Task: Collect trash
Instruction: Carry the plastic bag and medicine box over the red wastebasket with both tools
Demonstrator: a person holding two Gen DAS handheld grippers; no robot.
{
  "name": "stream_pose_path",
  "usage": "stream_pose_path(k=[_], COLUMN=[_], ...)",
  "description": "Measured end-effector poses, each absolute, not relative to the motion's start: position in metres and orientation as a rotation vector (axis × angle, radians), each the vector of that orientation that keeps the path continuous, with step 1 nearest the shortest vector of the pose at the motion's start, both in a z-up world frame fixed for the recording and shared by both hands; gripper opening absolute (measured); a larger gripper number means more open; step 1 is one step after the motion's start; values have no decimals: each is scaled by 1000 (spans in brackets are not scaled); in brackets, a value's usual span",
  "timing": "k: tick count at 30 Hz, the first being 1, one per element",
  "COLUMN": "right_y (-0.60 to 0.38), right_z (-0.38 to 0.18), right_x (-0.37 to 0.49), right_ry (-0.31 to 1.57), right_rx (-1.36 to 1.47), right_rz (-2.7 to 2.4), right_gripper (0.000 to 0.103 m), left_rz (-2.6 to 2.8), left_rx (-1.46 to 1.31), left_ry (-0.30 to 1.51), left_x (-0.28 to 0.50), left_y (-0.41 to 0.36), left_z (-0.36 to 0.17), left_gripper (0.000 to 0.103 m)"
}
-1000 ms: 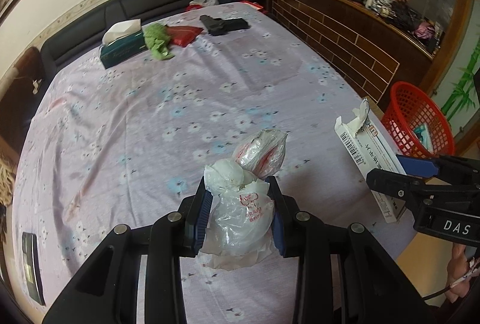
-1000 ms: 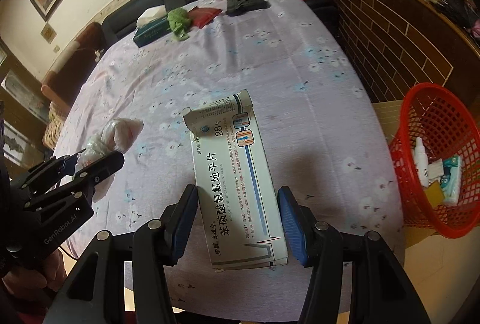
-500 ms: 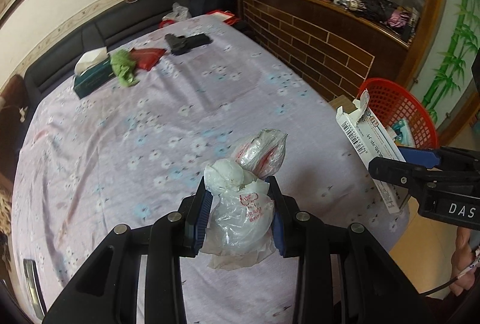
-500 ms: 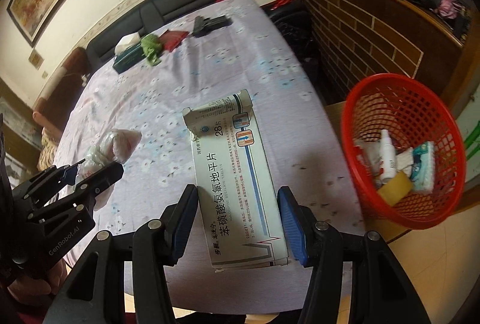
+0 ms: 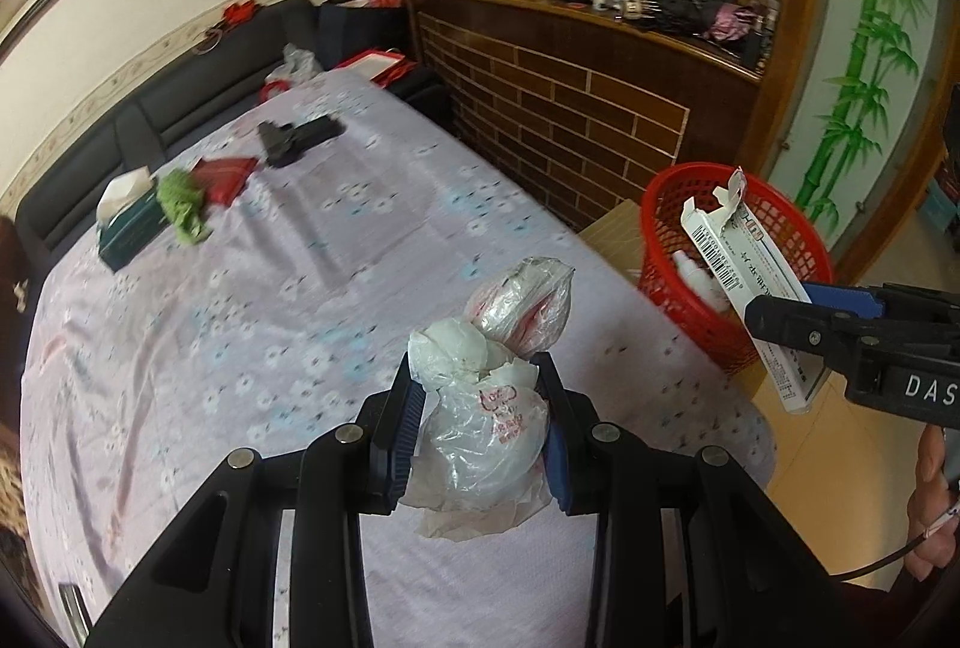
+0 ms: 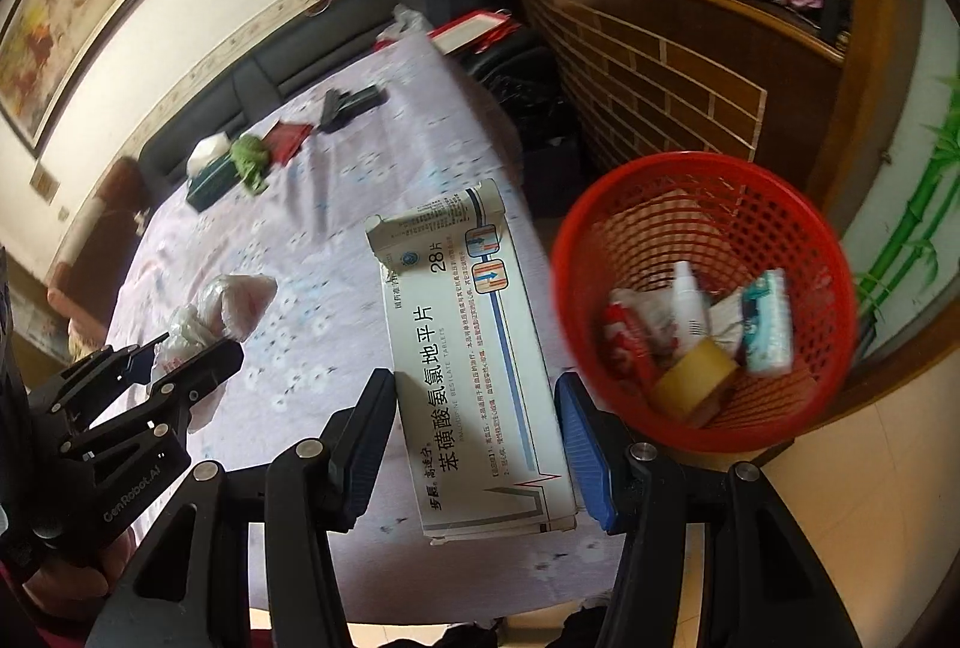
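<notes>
Left wrist view: the left gripper (image 5: 480, 426) pinched a plastic bag (image 5: 483, 423). The right gripper (image 6: 477, 444) squeezed a medicine box (image 6: 474, 366); the red basket (image 6: 708, 204) sat at two o'clock.

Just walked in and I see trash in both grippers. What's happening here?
A person is collecting trash from the bed. The left gripper clamps a crumpled plastic bag; the right gripper grips an opened medicine box. Neither is over the red basket beside the bed yet; it already holds some trash.
</notes>
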State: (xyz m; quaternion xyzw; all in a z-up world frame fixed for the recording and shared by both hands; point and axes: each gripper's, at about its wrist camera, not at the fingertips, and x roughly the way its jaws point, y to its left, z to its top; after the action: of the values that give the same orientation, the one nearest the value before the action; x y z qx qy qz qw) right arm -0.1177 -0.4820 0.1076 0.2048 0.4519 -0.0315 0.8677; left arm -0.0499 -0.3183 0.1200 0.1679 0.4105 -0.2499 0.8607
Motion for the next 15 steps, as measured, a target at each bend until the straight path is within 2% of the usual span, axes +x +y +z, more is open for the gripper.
stream_pose_path(k=[15], right_y=[-550], right_z=[115], right_x=[-144], right_ry=[890], right_rx=[554], right_rz=[-213], right_gripper=[59], left_rz=[-637], left_rx=[428], left_ry=[827], left_x=[-47], left_y=[-385], left_z=[125], left_gripper=[34])
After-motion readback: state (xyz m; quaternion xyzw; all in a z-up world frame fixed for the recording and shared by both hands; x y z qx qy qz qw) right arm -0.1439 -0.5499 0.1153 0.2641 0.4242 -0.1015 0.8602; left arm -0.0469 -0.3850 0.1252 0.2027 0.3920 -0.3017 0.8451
